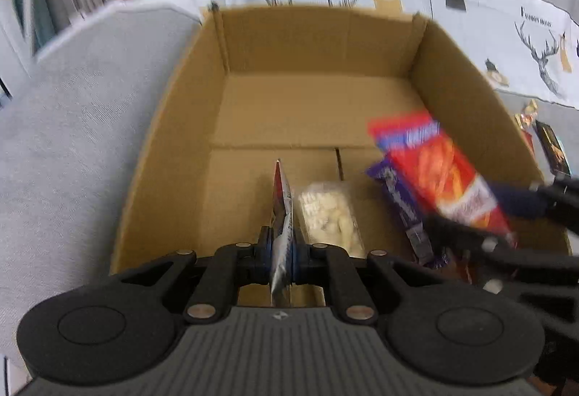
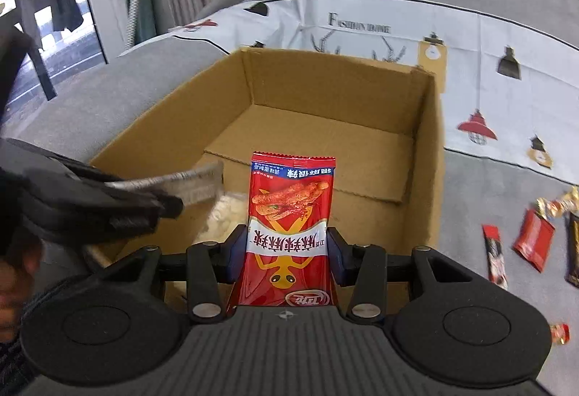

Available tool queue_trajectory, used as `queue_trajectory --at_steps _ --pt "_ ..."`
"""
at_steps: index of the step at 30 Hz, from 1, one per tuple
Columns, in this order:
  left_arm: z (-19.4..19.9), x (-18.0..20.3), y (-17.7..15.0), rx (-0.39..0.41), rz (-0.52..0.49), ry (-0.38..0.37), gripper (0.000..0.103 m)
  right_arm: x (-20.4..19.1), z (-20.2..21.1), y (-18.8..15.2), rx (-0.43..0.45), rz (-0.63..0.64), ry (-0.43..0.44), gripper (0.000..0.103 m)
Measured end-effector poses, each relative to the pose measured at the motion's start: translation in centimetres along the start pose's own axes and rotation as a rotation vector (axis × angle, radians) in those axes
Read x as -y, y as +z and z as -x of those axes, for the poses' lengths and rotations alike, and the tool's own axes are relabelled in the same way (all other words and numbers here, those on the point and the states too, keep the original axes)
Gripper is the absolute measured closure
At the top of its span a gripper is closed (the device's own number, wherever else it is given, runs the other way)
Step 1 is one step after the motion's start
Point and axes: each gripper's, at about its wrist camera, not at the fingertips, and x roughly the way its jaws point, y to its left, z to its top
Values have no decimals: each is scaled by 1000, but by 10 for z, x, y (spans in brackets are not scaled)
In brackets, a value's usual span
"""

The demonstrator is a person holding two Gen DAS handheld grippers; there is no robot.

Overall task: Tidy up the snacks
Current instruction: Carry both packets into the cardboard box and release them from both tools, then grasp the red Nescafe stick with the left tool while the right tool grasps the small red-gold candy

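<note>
An open cardboard box (image 1: 253,45) (image 2: 427,150) sits on a grey sofa. My left gripper (image 1: 281,240) is shut on a thin silver snack packet (image 1: 282,211), edge-on, over the box's near end; it also shows in the right wrist view (image 2: 195,184). My right gripper (image 2: 287,247) is shut on a red spicy-strip packet (image 2: 291,215) above the box's near edge; the left wrist view shows it blurred (image 1: 445,175). A clear bag of white candies (image 1: 329,215) (image 2: 226,211) and a purple packet (image 1: 401,200) lie in the box.
Several loose snack packets (image 2: 532,244) lie on the sofa seat right of the box, with a red candy (image 2: 560,332) nearer. A white printed cloth (image 2: 470,45) covers the sofa back behind the box. A window and curtains stand at far left.
</note>
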Motion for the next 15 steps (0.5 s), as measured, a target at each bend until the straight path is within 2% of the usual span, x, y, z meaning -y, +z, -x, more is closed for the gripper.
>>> queue_trajectory --at_steps 1,2,3,5,7,11,15 --pt "0 0 1 -21 16 15 87 2 6 2 22 -21 15 45" --pt "2 -1 2 -37 36 36 58 4 13 3 41 -45 28 29" --pt "8 -1 4 -40 54 47 22 8 26 2 77 -67 66 15" --pt "34 4 2 50 64 67 4 19 56 -5 167 -88 83 11" --pt "59 16 -1 138 38 24 0 35 80 -13 208 -129 62 10" --pt "89 58 -5 210 -34 -77 0 75 123 -52 292 -215 -20 10" --pt "94 120 -5 248 -121 -178 0 116 130 -92 232 -302 -138 10"
